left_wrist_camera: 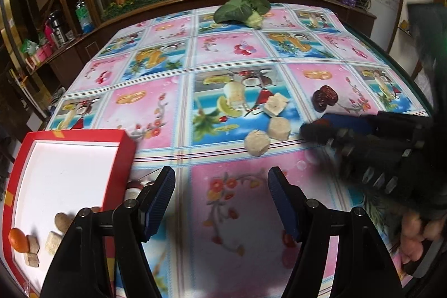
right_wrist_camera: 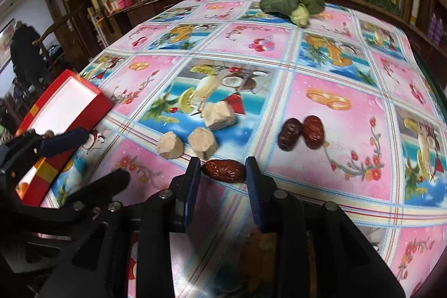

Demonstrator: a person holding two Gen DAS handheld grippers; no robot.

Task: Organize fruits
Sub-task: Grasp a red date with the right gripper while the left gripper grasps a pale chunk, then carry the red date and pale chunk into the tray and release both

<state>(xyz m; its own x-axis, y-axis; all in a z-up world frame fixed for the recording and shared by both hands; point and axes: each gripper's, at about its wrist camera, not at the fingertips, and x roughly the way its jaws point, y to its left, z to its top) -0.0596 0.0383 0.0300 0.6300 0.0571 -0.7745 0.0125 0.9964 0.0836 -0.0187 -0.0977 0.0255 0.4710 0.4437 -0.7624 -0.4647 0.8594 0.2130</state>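
In the right wrist view my right gripper [right_wrist_camera: 223, 168] is shut on a red date [right_wrist_camera: 223, 171], held between the blue pads above the tablecloth. Two more red dates [right_wrist_camera: 301, 132] lie on the cloth ahead to the right; they also show in the left wrist view [left_wrist_camera: 324, 99]. Three beige cake pieces [right_wrist_camera: 195, 130] lie ahead to the left, also in the left wrist view [left_wrist_camera: 269, 122]. A red box with a white inside [left_wrist_camera: 64, 175] stands at the left and holds an orange fruit [left_wrist_camera: 19, 239], a nut and beige pieces. My left gripper [left_wrist_camera: 222, 186] is open and empty beside the box.
A green leafy vegetable [left_wrist_camera: 243, 9] lies at the table's far edge. A flower-painted panel and wooden shelves with bottles [left_wrist_camera: 82, 16] stand behind the table. The table edge drops off at the right. The right gripper's body [left_wrist_camera: 377, 141] is blurred at the right.
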